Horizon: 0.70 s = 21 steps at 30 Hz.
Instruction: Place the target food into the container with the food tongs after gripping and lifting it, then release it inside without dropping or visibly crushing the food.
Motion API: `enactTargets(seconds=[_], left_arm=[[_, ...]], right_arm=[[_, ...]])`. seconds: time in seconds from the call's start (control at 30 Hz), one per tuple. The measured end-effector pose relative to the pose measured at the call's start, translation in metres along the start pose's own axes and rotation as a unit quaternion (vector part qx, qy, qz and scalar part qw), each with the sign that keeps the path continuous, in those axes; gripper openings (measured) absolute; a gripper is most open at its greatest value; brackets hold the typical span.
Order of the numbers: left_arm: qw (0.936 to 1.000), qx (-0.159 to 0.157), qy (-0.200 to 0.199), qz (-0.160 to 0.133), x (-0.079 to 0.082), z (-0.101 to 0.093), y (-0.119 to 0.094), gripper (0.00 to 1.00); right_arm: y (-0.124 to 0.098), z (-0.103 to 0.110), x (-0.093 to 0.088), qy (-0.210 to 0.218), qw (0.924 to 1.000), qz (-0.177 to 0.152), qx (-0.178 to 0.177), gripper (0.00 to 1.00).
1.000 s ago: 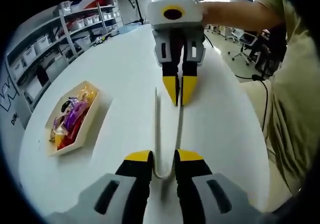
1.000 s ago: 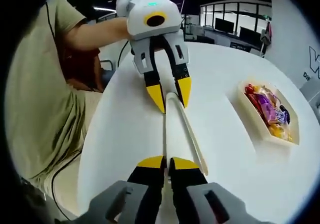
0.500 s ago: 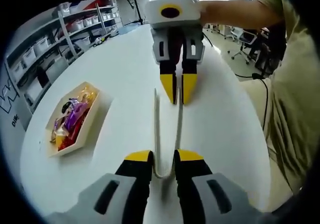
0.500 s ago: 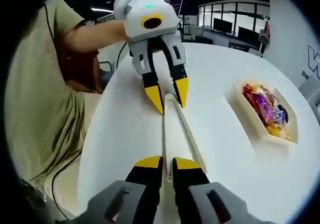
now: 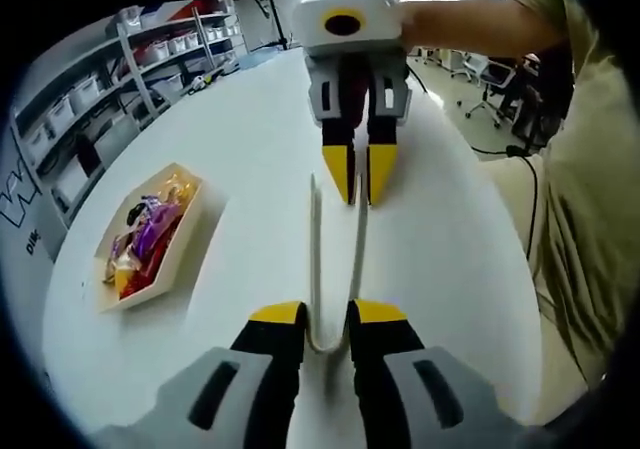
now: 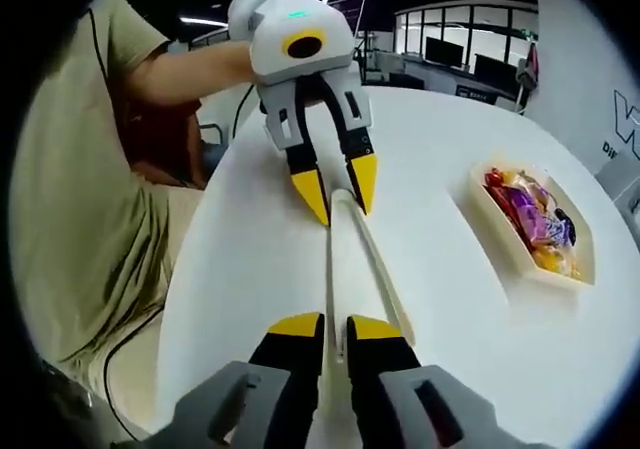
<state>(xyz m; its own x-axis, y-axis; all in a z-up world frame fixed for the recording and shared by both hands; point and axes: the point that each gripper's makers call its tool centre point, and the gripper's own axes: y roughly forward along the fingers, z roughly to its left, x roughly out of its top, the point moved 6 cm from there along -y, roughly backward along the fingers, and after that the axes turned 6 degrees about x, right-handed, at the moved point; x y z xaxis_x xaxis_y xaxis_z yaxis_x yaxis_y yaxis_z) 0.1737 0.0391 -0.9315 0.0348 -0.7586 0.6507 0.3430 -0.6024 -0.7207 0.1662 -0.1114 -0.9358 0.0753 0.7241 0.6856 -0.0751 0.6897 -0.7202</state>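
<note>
While wrapped food (image 5: 140, 241) sits in its tray (image 5: 172, 269) at left frame, untouched, the tongs (image 5: 335, 269) lie mid-surface (image 5: 240, 149): left hand-held gripper (image 5: 327, 319) narrowly pinches their bend, right hand-held gripper (image 5: 358, 181) narrowly straddles one tip. Gripping, lifting, placing remain.

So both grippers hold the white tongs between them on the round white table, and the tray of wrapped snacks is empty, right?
Not quite. The tray is not empty: the left gripper view shows it holding colourful wrapped snacks, as does the right gripper view. The rest stands: the left gripper holds the bend of the white tongs, the right gripper their tips, on the round white table.
</note>
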Motion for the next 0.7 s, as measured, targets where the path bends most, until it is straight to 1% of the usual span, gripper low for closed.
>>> enactTargets(seconds=[0.4,0.7], left_arm=[[0.9999,0.01,-0.005,-0.003,-0.003,0.0,-0.005,0.16],[0.9996,0.022,-0.017,-0.01,-0.006,0.0,-0.011,0.16]], right_arm=[[-0.011,-0.002,-0.001,0.015,0.9996,-0.021,-0.013,0.04],[-0.014,-0.002,-0.002,0.02,0.9992,-0.026,-0.023,0.07]])
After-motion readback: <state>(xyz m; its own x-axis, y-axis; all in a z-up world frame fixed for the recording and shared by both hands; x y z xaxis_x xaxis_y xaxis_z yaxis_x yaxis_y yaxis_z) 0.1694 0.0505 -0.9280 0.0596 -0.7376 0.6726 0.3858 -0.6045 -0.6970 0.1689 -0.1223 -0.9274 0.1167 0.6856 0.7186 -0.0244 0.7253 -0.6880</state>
